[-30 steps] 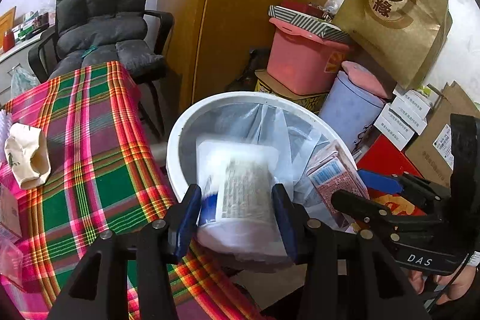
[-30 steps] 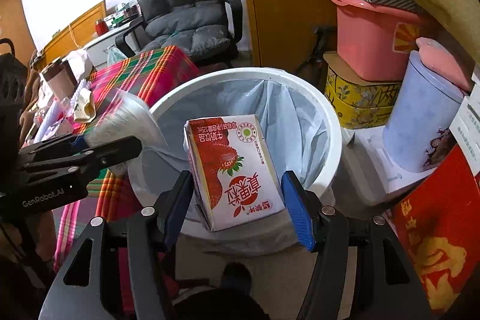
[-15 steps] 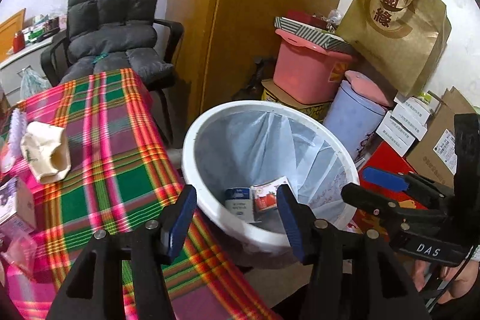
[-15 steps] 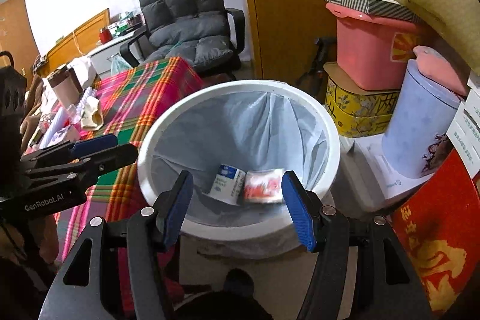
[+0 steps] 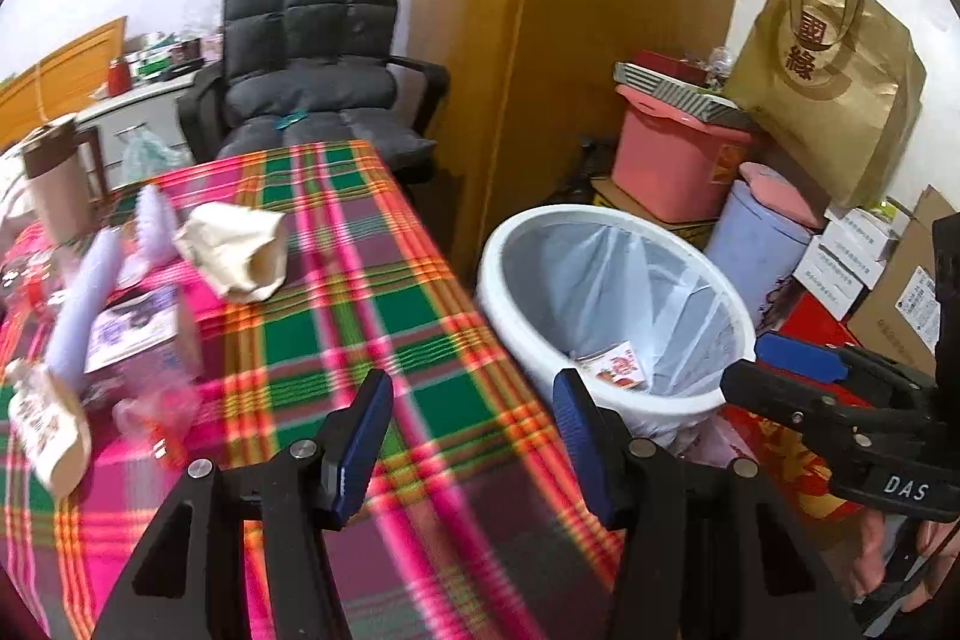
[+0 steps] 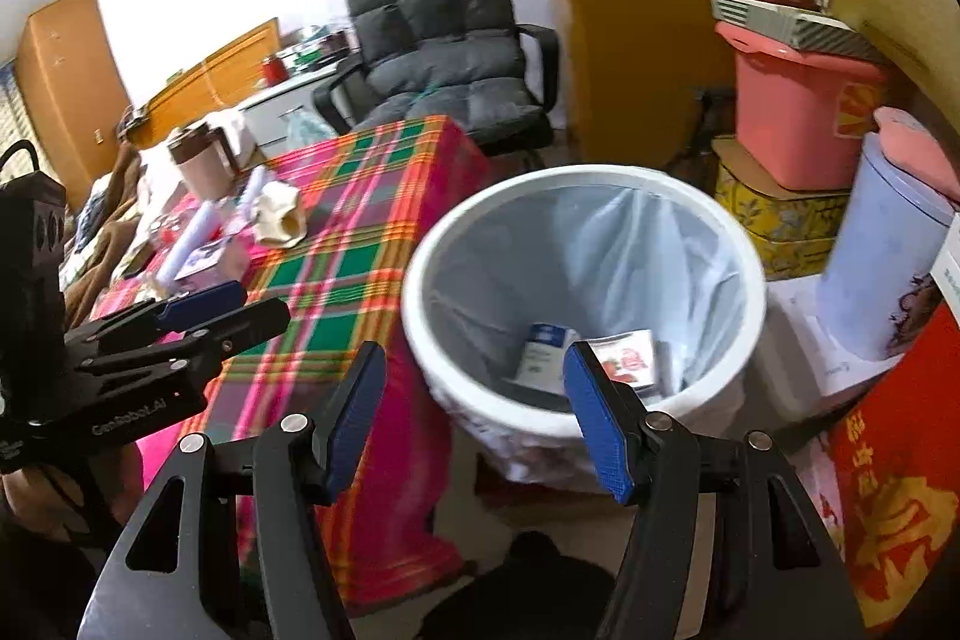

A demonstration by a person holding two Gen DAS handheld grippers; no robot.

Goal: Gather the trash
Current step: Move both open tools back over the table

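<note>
Two cartons binned, more litter waiting on the tabletop.

Both the left gripper point(image 5: 471, 433) and the right gripper point(image 6: 477, 409) have their jaws spread wide with nothing between them. In the right wrist view the white bin point(image 6: 729, 226), lined with a pale bag, sits just ahead of the right jaws, and at its bottom lie a strawberry milk carton point(image 6: 627, 361) and a blue-and-white carton point(image 6: 540, 352), side by side and touching. Ahead and left of the left jaws, the plaid tabletop point(image 5: 384, 292) carries a crumpled cream paper bag point(image 5: 237, 250), a small purple box point(image 5: 141, 334) and some clear wrappers point(image 5: 153, 409), blurred. I judge the task partly done: these pieces look like the next pickups.
</note>
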